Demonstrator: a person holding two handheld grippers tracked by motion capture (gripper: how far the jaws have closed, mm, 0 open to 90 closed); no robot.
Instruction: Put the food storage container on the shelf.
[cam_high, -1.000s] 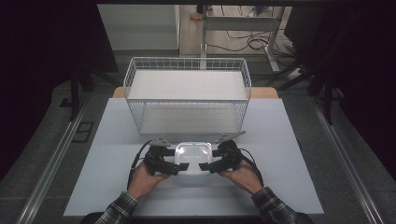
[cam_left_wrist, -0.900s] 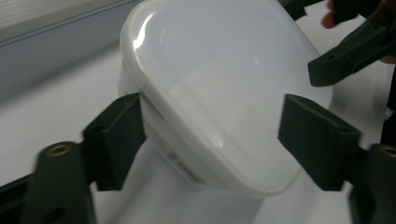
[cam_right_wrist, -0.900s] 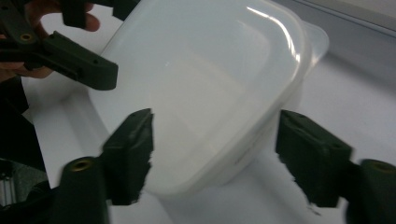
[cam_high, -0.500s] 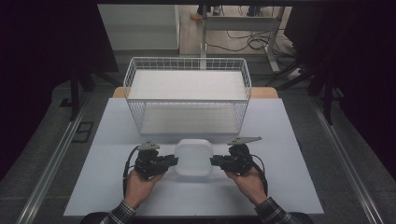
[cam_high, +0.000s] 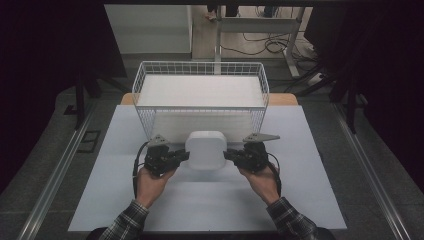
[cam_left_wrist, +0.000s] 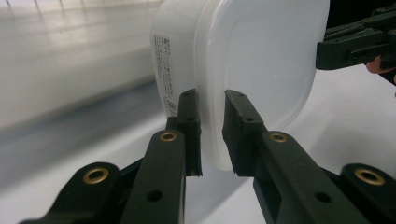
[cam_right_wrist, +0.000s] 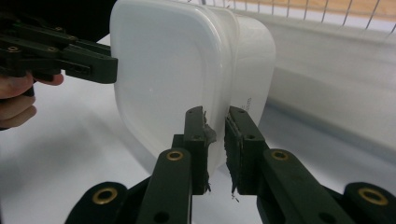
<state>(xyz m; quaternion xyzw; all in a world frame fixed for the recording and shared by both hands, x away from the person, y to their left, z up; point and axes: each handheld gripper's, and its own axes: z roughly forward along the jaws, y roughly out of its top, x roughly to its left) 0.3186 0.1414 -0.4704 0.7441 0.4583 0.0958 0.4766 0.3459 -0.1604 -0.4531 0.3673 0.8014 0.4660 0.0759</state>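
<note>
With the left claw (cam_high: 184, 156) and right claw (cam_high: 229, 156) each clamped on an opposite rim of the lidded white plastic container (cam_high: 205, 149), held just off the table (cam_high: 150, 210), carrying looks underway, next clearing the wire basket (cam_high: 200, 70) rim ahead.

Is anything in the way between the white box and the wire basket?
Only the wire basket's own near wall. The white box, pinched on each side by the left tool and right tool, sits right before it.
</note>
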